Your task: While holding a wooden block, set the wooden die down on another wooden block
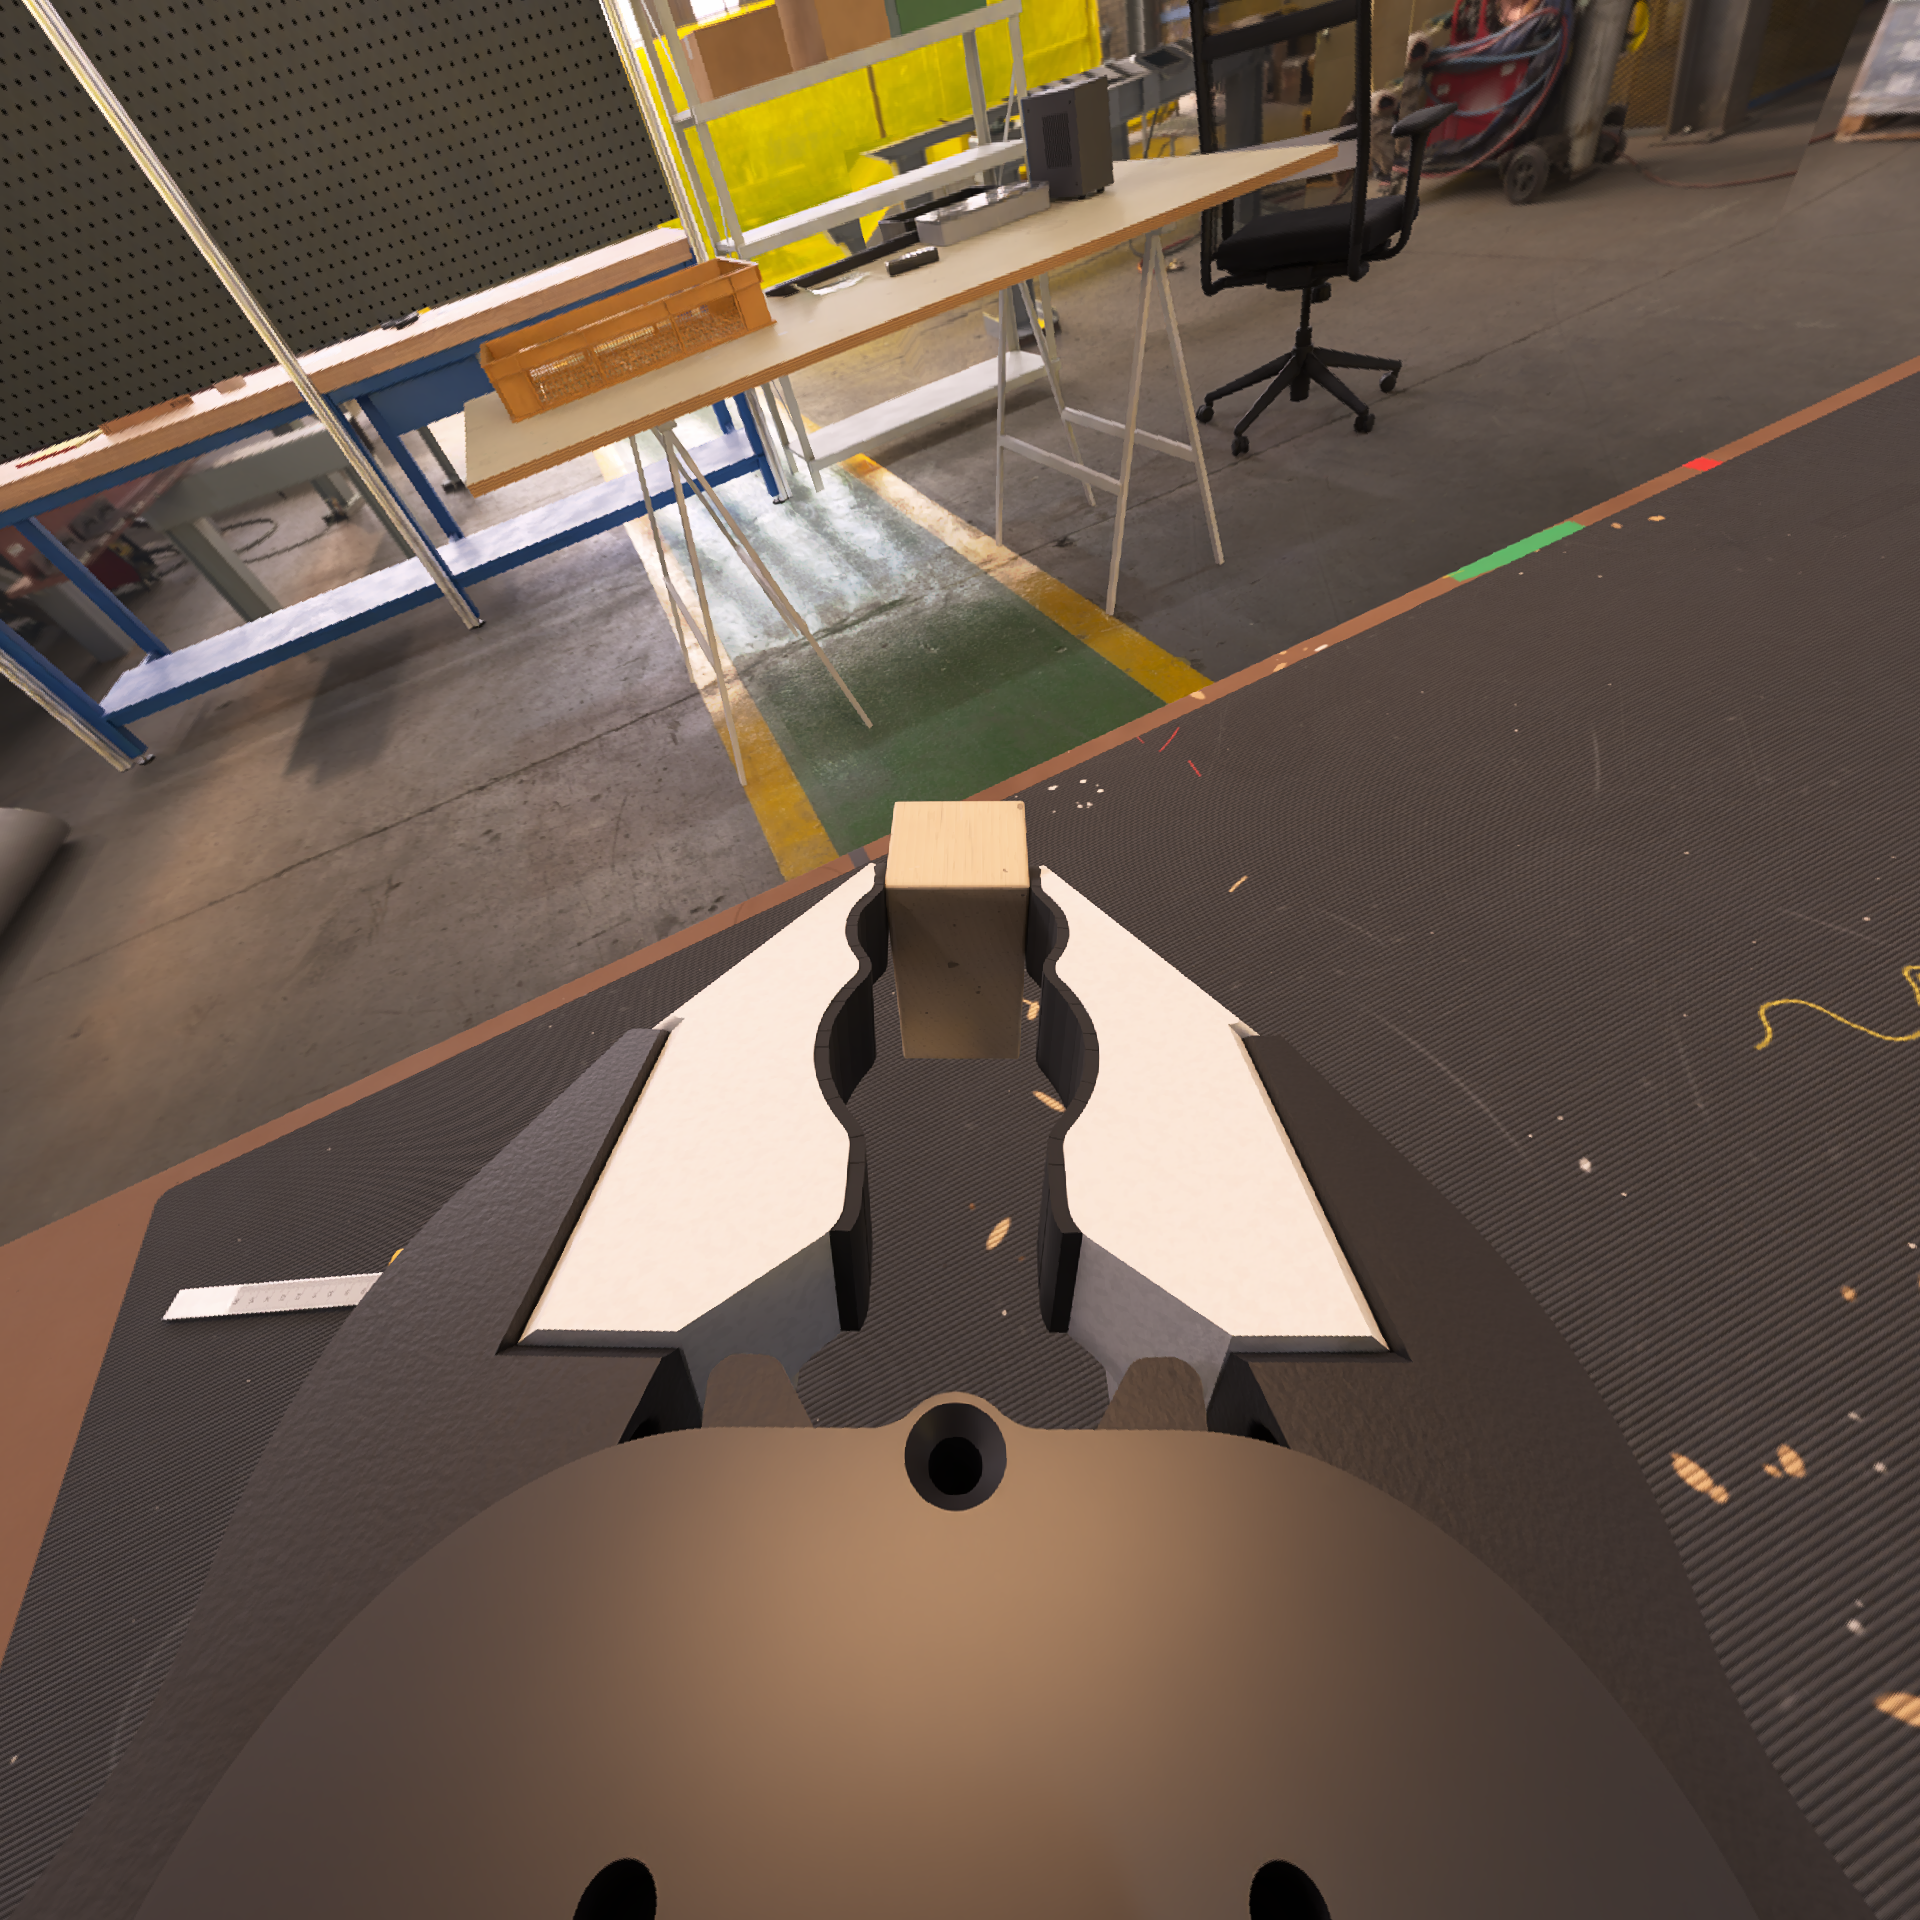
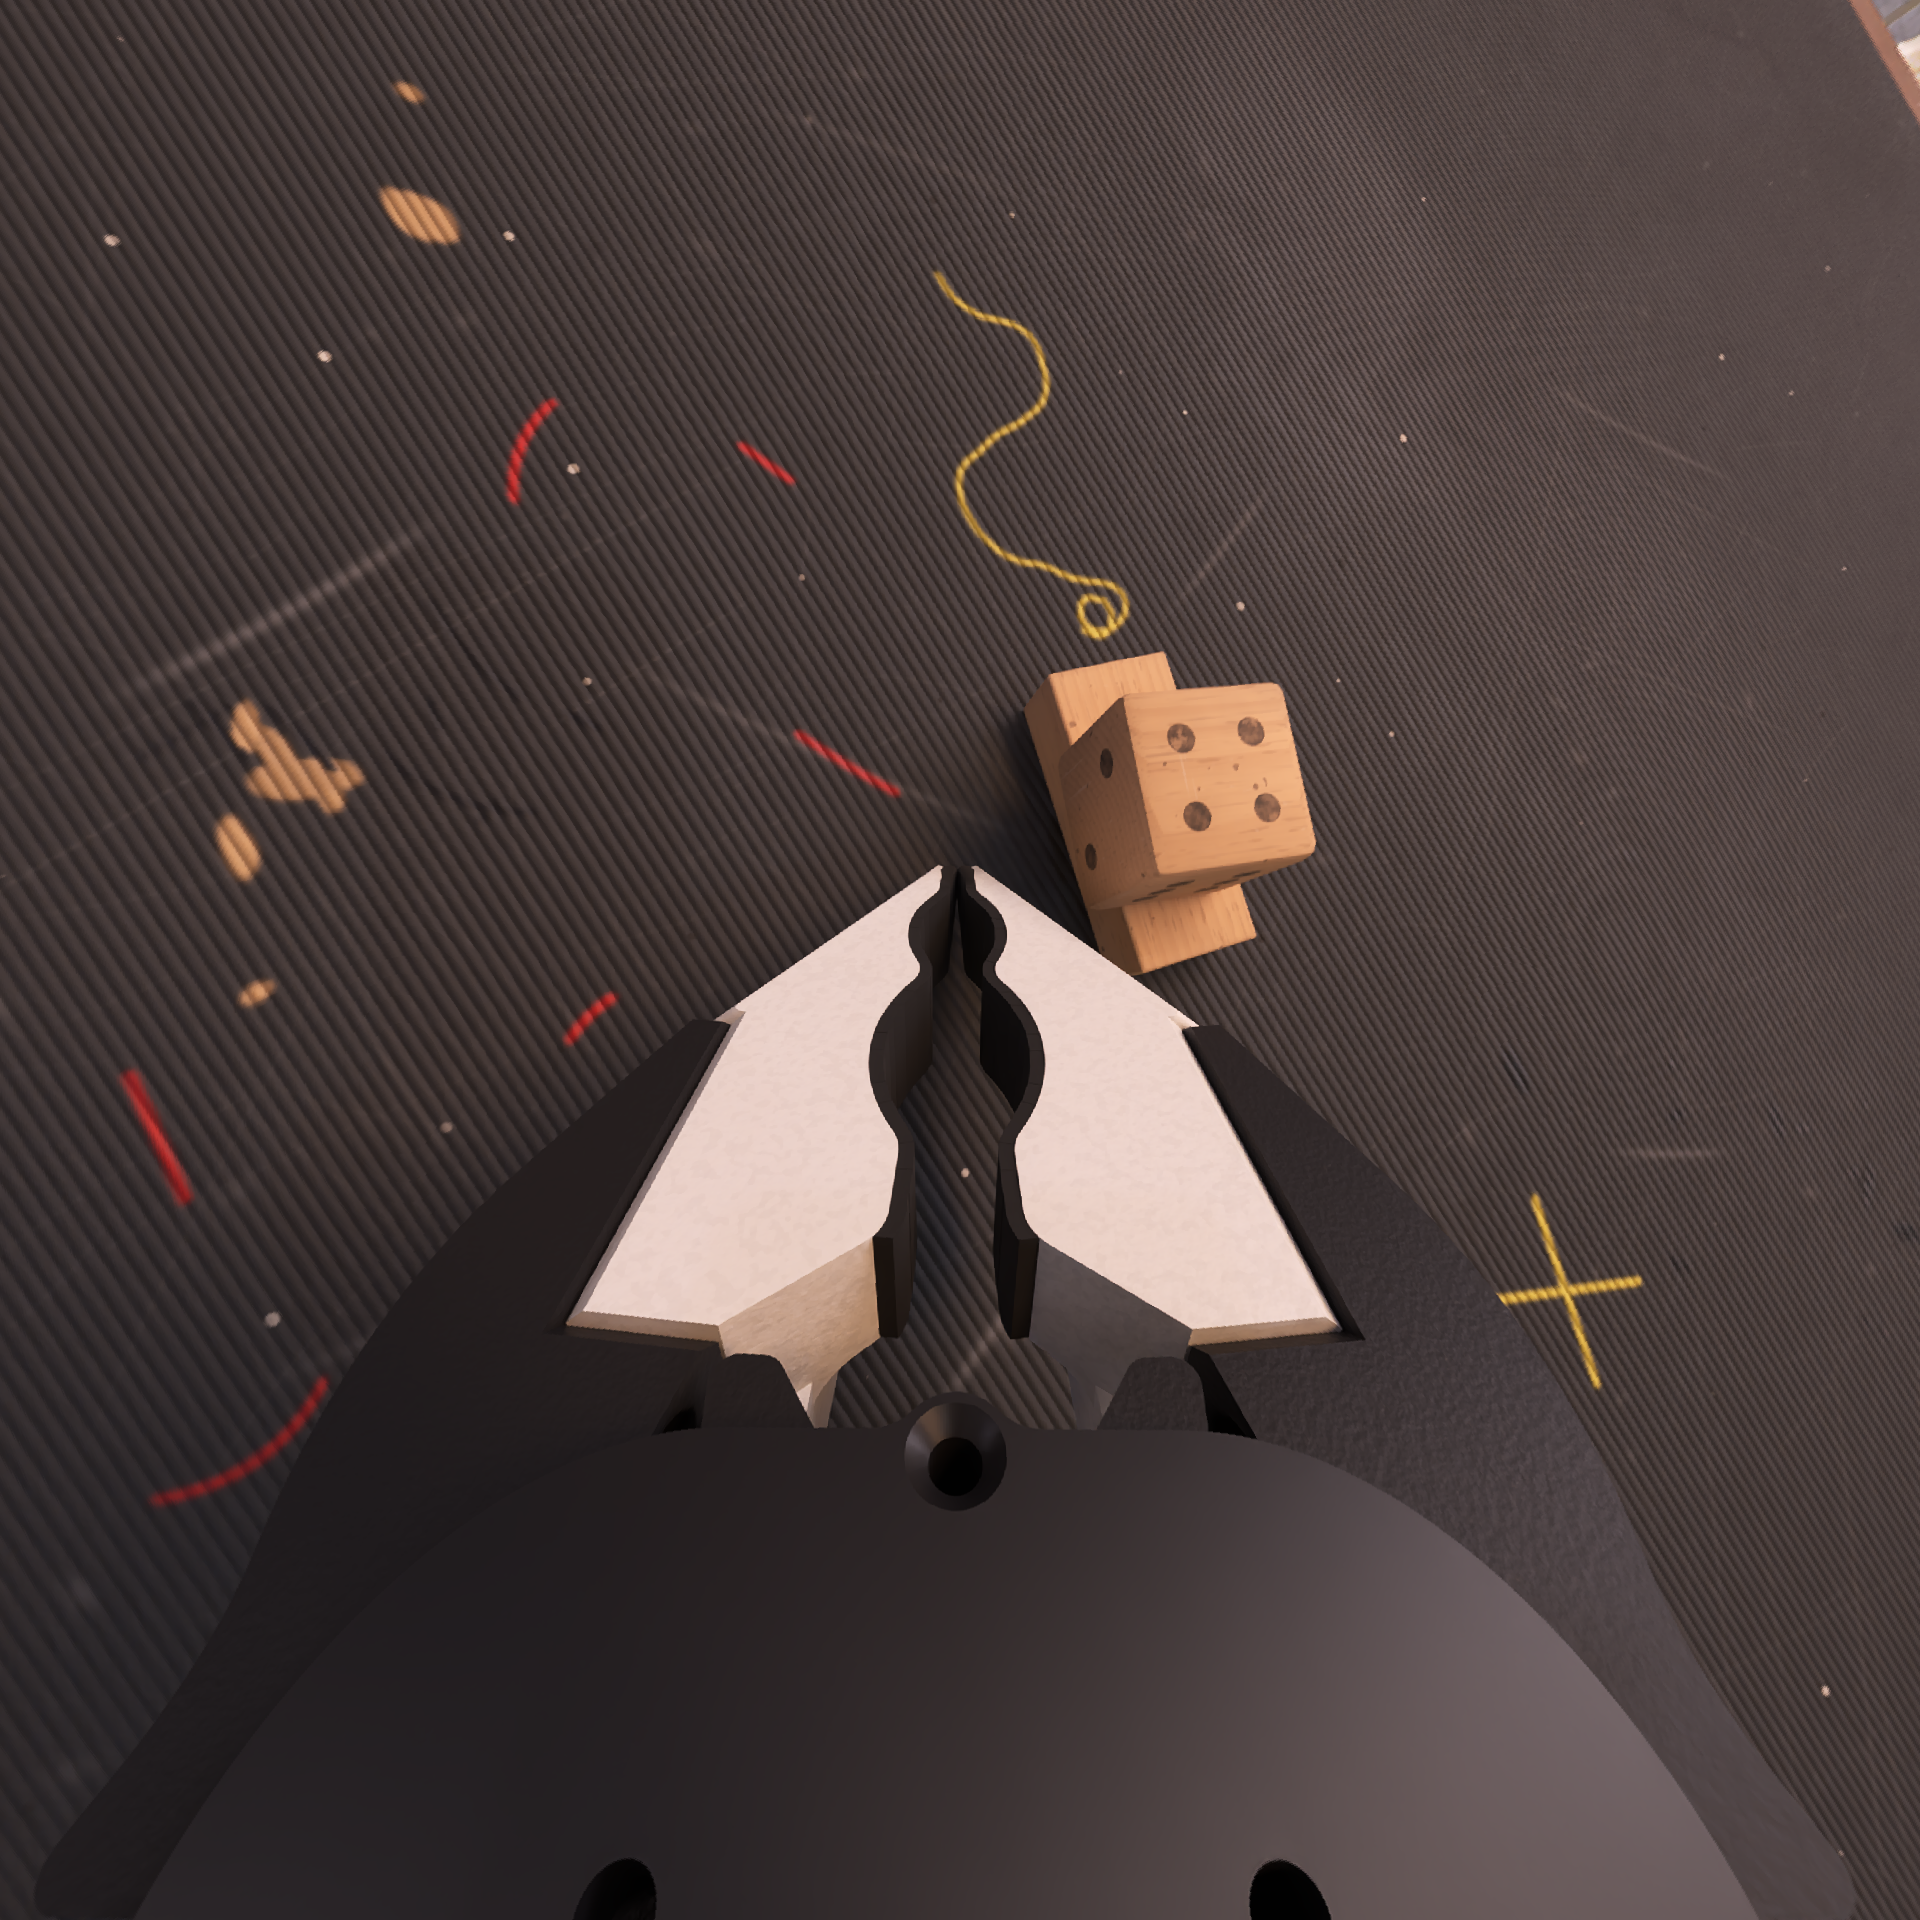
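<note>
In the left wrist view my left gripper (image 1: 957, 894) is shut on a pale wooden block (image 1: 957, 914), held upright between the fingertips above the dark mat (image 1: 1455, 1039). In the right wrist view a wooden die (image 2: 1195, 795) with dark pips rests on top of a darker wooden block (image 2: 1174, 925) that lies flat on the mat (image 2: 623, 623). The die covers most of that block. My right gripper (image 2: 956, 878) is shut and empty, just left of and in front of the die and block, not touching them.
The mat carries red, yellow and tan marks, among them a yellow squiggle (image 2: 1013, 457) and a yellow cross (image 2: 1567, 1288). The table edge (image 1: 623, 966) runs close beyond the left gripper. A metal ruler (image 1: 270, 1299) lies at left. Workbenches and a chair (image 1: 1309, 260) stand beyond.
</note>
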